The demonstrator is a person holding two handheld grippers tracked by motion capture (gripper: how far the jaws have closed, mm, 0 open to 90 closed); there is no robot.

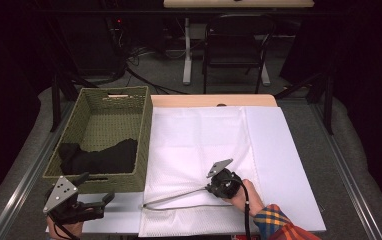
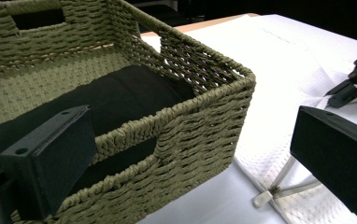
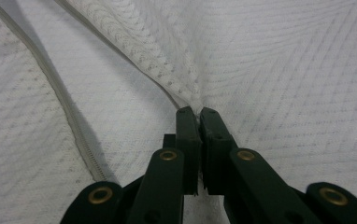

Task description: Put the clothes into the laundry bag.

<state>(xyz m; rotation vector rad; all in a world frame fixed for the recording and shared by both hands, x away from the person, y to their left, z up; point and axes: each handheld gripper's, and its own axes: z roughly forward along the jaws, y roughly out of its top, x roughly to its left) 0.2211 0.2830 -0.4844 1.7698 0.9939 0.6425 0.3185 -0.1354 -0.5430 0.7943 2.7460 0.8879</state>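
Claw [image 3: 199, 112] pinches cloth [image 3: 279, 70] edge.

We see a worktop [image 1: 214, 100] whose bare wooden edge shows at twelve o'clock, while a smooth white board [image 1: 294, 170] covers most of the rest. On the board lies a white textured cloth [image 1: 199, 145], spread from the centre down to six o'clock, with a pale zip line [image 1: 171, 198] running across its near part. At nine o'clock a woven green basket [image 1: 144, 150] stands on the worktop, touching the cloth's left edge, with a black garment [image 1: 101, 157] inside.
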